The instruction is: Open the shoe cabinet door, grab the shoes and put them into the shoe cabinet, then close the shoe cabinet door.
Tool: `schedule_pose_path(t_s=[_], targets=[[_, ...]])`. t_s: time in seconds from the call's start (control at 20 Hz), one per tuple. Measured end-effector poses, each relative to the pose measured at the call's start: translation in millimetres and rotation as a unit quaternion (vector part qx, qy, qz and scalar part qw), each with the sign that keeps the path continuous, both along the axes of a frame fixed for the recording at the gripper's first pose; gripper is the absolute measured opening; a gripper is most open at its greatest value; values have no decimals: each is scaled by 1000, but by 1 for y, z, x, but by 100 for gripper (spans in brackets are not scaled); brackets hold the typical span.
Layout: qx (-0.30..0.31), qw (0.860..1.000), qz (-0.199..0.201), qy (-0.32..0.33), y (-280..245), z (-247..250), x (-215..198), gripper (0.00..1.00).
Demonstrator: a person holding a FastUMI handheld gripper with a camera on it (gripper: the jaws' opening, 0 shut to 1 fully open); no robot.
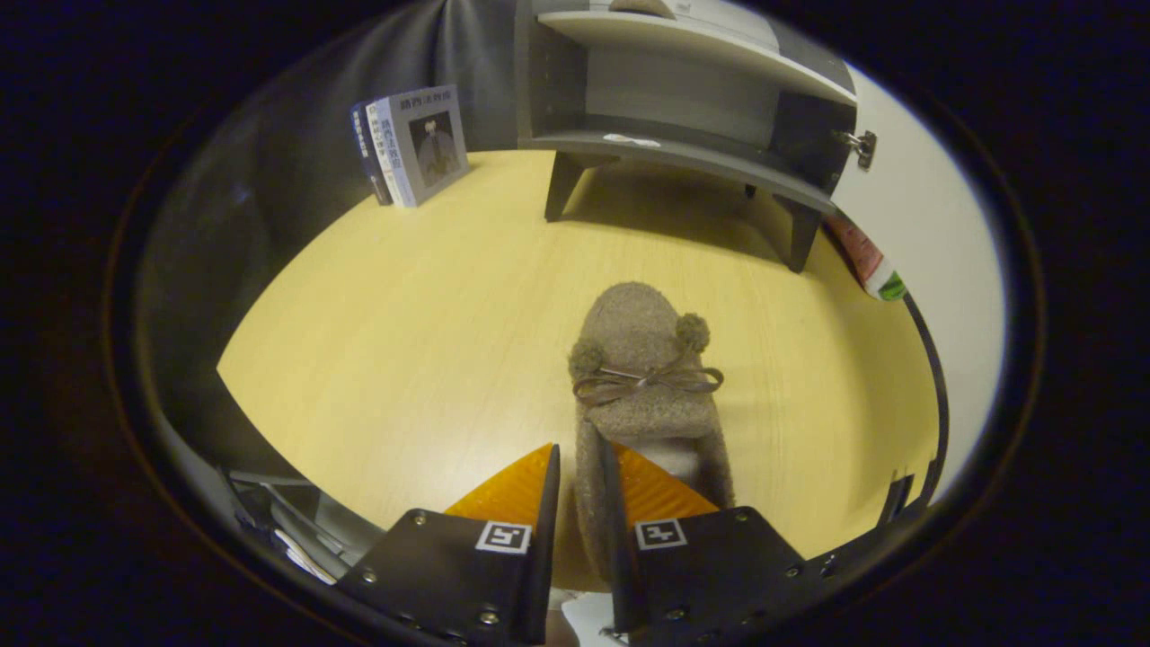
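Brown fuzzy fabric shoe is seen on the pale wood-grain tabletop, toe pointed toward the shoe cabinet. Two pom-poms and a thin ribbon bow are set across the upper; a light lining is visible inside the heel opening.

The gripper is closed down to a narrow gap with the left side wall of the shoe's heel pinched between the two fingers; both fingers appear pressed on that wall. One finger is placed outside the shoe, the other inside the opening. A square black-and-white marker tag is carried on each finger mount.

The shoe lies near the middle of the tabletop, well apart from the cabinet. The cabinet stands at the far edge of the tabletop on short legs, grey, with its door swung open to the right; a metal hinge is seen on the door's inner edge. The lower shelf is bare apart from a small white mark. A brownish object rests on the upper shelf; what it is cannot be told.

Books are leaned against the wall at the far left corner of the tabletop. Their spines and cover carry printed characters, too small to be read. A red and green item lies by the right cabinet leg; its label is illegible.
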State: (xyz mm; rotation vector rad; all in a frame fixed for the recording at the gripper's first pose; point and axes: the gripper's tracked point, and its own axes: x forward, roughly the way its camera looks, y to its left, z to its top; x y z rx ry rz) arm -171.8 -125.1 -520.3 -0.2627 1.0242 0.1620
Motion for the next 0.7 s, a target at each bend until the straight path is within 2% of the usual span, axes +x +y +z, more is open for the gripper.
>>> schedule_pose_path(t_s=[0.05, 0.1, 0.2, 0.25, 0.4, 0.7], targets=[[0, 1000, -1, -12, 0, -2, 5, 26], [-7, 1000, 1, -9, 0, -1, 3, 8], [-16, 1000, -4, -18, -3, 4, 4, 8], [-16, 1000, -12, -17, -2, 4, 4, 1], [-10, 999, -36, -33, -6, 25, 17, 0], [-5, 990, -88, -109, -23, 104, 76, 1]])
